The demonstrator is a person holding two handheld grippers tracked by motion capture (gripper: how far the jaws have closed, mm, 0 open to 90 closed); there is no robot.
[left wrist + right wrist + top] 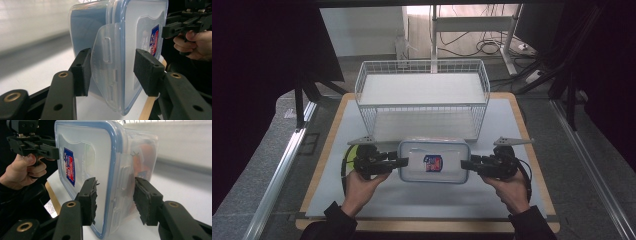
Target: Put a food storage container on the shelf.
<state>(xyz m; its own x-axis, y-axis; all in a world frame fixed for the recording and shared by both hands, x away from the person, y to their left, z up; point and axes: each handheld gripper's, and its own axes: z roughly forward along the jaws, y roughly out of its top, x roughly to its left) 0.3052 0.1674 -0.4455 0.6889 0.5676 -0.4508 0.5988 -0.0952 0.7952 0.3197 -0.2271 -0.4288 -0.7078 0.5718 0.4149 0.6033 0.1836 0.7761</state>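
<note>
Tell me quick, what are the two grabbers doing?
Left gripper: open, fingers either side of the plastic box's end clip.
Right gripper: open, fingers astride the opposite end.

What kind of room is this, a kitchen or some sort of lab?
Probably a lab or test bench, not a kitchen. A lone plastic container and a wire basket sit on a bare mat, cables trail on the floor behind, and dark curtains flank the table.

From my feed, a white wire-mesh shelf rack [422, 95] stands at twelve o'clock on the pale grey, wood-edged table [507, 200]. Beyond it I see grey floor [562, 165], tangled black cables [487, 47] and dark curtains [257, 55].
</note>
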